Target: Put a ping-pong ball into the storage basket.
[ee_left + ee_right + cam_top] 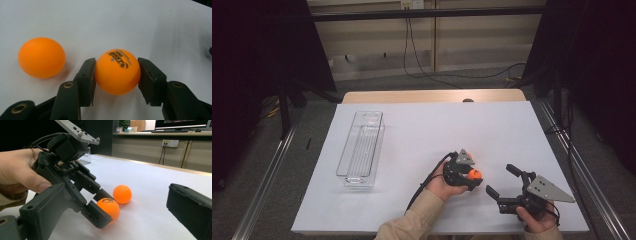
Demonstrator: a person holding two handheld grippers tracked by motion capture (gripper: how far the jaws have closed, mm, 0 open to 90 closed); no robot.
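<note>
A: Orange is what stands out from the high view: a small orange plastic ball [475, 174] sits at the tip of the left gripper [471, 176], low on the white table sheet [422, 135], right of centre. Clear plastic tray [361, 150] lies well apart, up at the left. Right gripper [502, 182] hovers just beside, jaws spread wide, nothing between them.

B: Left gripper view?

A: Printed orange ball [117, 71] is clamped between both black pads [88, 80], pressed at its sides and resting on the sheet. A second, plain orange ball [41, 57] lies free, near but not touching.

B: Right gripper view?

A: Same grip seen side-on: held ball [109, 209] between the jaws, free ball [122, 194] just behind it.

B: Risks?

A: My judgement: smooth round shell on flat pads, so a tilt on lifting could squirt it out. A sideways sweep could knock the free ball rolling off the table.
</note>
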